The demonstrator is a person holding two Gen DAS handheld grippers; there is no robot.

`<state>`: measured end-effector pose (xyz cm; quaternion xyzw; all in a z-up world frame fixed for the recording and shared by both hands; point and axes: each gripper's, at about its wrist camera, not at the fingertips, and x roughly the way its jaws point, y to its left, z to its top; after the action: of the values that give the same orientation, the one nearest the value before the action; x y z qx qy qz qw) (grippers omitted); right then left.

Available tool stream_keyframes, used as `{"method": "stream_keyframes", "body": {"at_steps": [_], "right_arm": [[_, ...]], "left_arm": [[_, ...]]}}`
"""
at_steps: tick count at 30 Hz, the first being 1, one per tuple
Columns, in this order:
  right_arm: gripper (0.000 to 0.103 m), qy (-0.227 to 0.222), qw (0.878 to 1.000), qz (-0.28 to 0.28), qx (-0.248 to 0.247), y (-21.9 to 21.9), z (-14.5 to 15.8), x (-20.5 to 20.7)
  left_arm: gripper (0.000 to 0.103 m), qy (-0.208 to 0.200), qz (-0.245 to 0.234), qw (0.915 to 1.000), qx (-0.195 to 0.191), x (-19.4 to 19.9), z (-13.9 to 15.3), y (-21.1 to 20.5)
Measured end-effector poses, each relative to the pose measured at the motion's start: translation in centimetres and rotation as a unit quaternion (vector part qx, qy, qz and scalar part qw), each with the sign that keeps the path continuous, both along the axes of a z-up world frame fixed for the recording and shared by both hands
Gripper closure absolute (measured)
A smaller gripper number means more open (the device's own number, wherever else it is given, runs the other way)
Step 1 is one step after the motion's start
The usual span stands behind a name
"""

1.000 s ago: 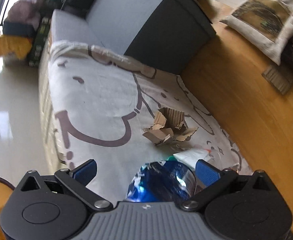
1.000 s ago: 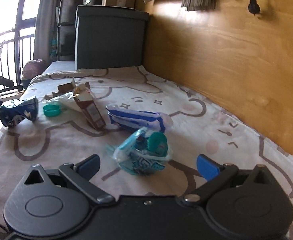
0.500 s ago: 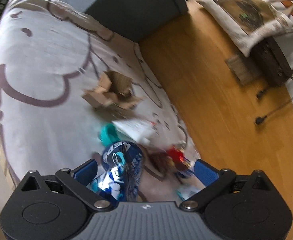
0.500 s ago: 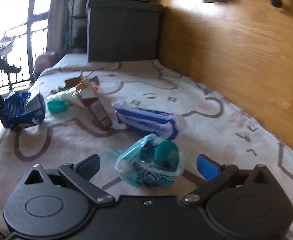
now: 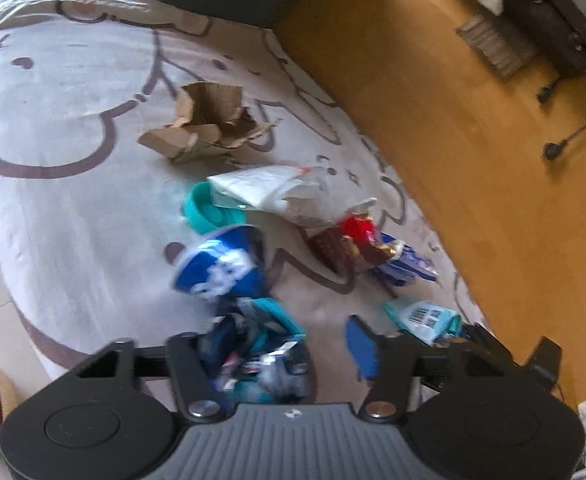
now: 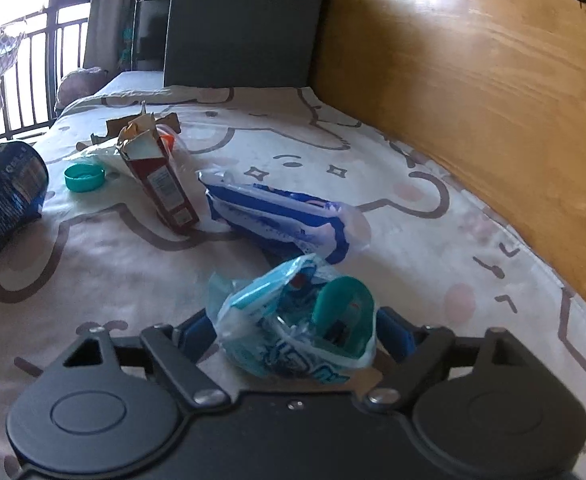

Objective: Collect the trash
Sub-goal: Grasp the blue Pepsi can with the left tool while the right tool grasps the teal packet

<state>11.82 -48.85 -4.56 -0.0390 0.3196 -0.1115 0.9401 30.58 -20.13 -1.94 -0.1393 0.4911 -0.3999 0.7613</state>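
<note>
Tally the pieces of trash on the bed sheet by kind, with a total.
Torn cardboard box: 1
Red-brown carton: 1
Teal lid: 1
Clear plastic bag: 1
Dark blue snack bag: 1
Blue-and-white wrapper: 1
Light blue wrapper: 1
Total: 7

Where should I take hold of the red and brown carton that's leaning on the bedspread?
Take the red and brown carton across its narrow body, just below the torn-open top, coming from above and from the near side. It leans tilted, its top toward the wall end. The flat side faces suit a tool's pads. The blue and white wrapper crowds its base on the right, so stay high.
</note>
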Motion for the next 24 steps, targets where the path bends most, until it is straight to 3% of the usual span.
{"method": "stream_keyframes", "body": {"at_steps": [2,9,19,24], "right_arm": [[0.027,-0.001,1.0,-0.003,0.003,-0.1,0.0,-0.2],[0.042,0.001,1.0,-0.012,0.002,0.7,0.5,-0.9],[0.047,-0.012,0.999,-0.026,0.024,2.3,2.3,-2.6],[0.047,-0.027,0.998,-0.031,0.046,3.7,3.8,-3.4]], "left_arm": [[0.068,-0.004,0.013,0.9998,0.013,-0.1,0.0,0.1],[0.078,-0.02,0.027,0.9993,0.018,-0.8,0.5,0.6],[0.079,-0.092,0.027,0.9942,0.048,-4.6,2.3,0.4],[0.079,-0.15,0.028,0.9848,0.083,-7.3,3.6,0.0]]}}
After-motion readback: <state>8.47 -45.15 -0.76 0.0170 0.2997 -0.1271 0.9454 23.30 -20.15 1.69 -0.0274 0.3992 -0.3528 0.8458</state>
